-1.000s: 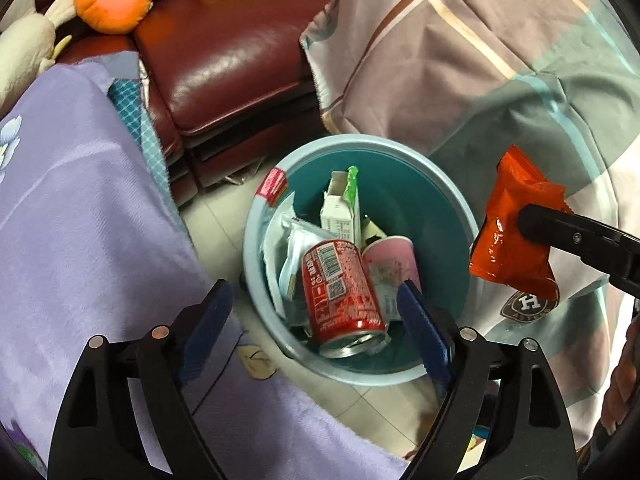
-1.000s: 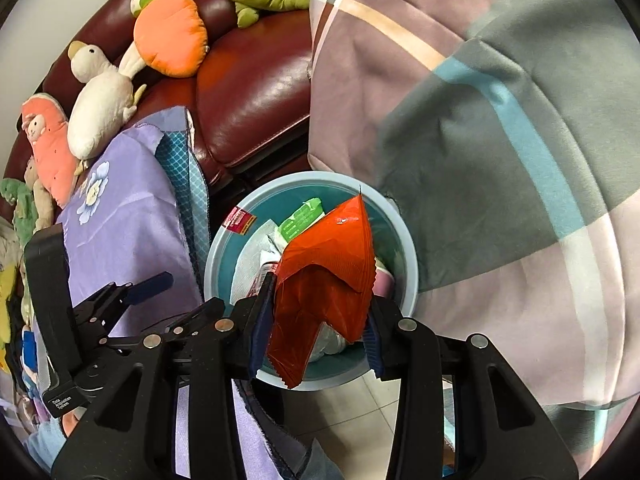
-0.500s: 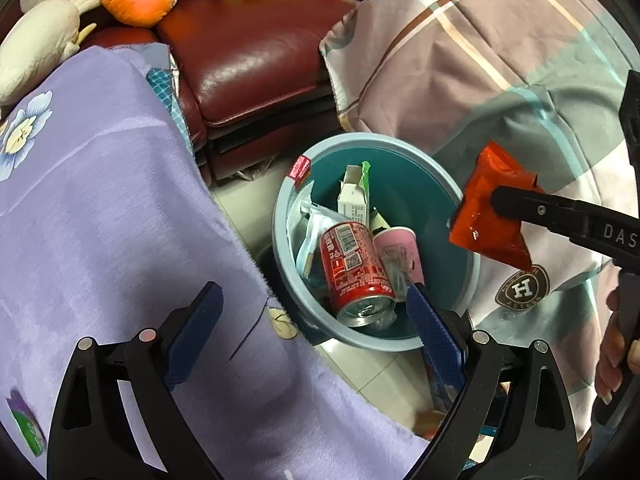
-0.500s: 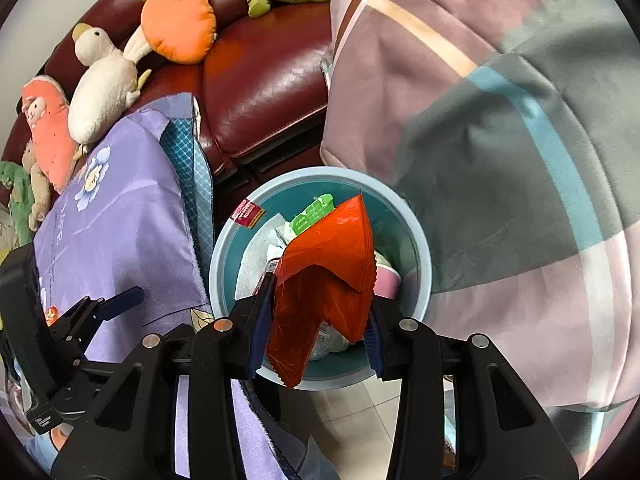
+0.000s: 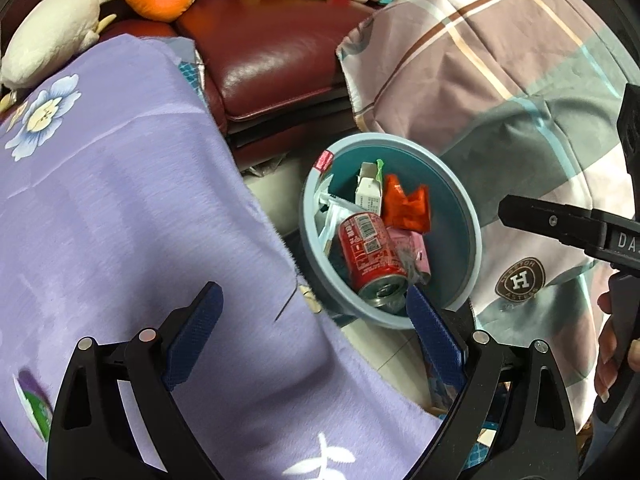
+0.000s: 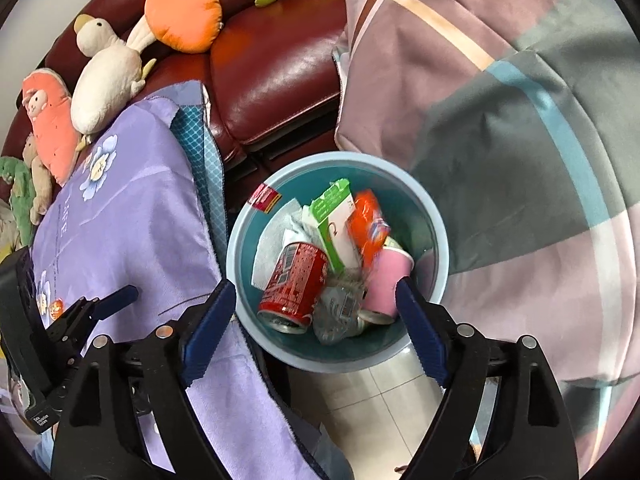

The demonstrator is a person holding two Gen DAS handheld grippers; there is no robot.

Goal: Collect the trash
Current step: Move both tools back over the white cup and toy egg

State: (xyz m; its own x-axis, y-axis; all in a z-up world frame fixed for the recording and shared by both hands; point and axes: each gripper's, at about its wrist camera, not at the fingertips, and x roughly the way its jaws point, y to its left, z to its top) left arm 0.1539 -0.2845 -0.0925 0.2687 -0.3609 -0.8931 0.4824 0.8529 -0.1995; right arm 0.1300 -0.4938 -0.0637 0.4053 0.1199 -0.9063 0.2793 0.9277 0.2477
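Right tongs (image 6: 316, 328) wide, empty | left tongs (image 5: 316, 336) wide, empty | orange wrapper (image 6: 366, 226) lies in blue bin (image 6: 438, 240) at frame centre, beside red can (image 6: 296, 280) and pink cup (image 6: 386, 280) | no loose trash visible; collecting looks nearly done

Left hand-held gripper (image 5: 312, 328) spread wide, right hand-held gripper (image 6: 314, 324) spread wide

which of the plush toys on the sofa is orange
The round carrot-shaped plush, bright orange with a pale stalk, beside the white duck; the others are green or pink.
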